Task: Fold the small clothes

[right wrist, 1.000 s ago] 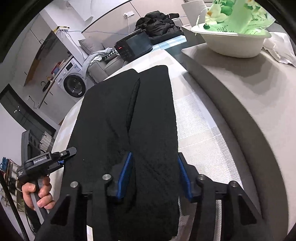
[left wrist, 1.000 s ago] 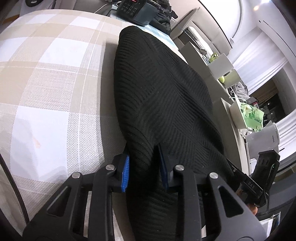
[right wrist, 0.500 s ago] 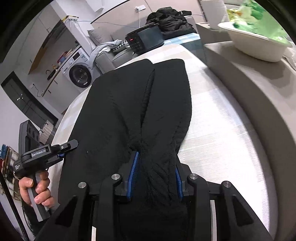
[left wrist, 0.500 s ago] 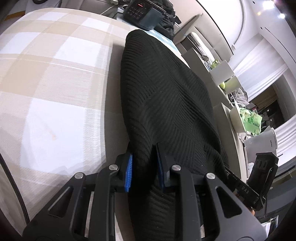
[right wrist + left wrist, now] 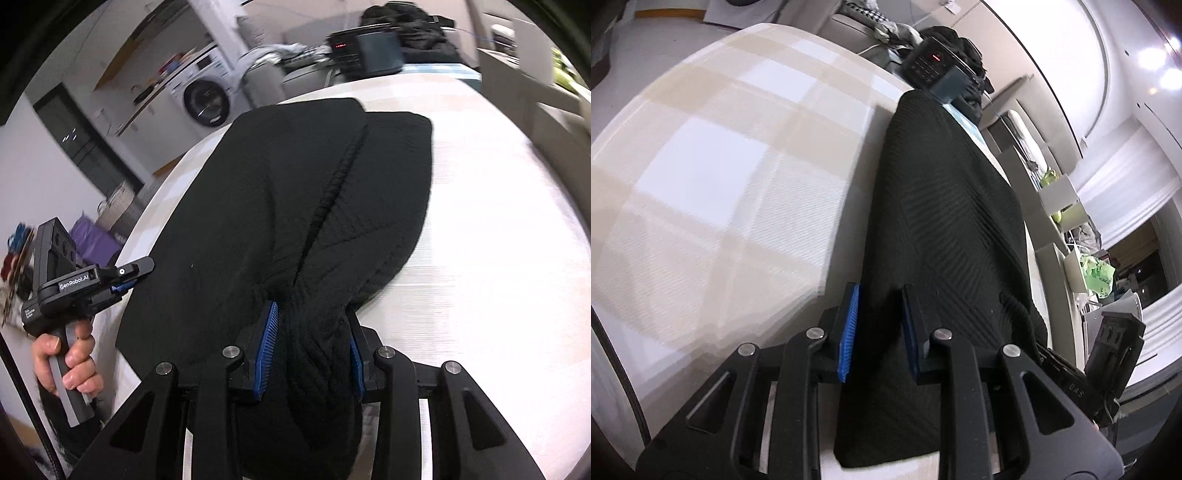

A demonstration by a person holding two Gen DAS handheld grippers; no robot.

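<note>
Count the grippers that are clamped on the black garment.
2. The left gripper pinches the near edge of the black knitted garment on the checked tablecloth. The right gripper holds a bunched fold of the same near edge, further along.

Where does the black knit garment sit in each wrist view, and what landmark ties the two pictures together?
Left wrist: black knit garment runs from bottom centre up toward upper middle, right of the checked cloth.
Right wrist: it fills the centre, bunched at the bottom.
Shared landmark: the dark device with red display beyond the garment.
</note>
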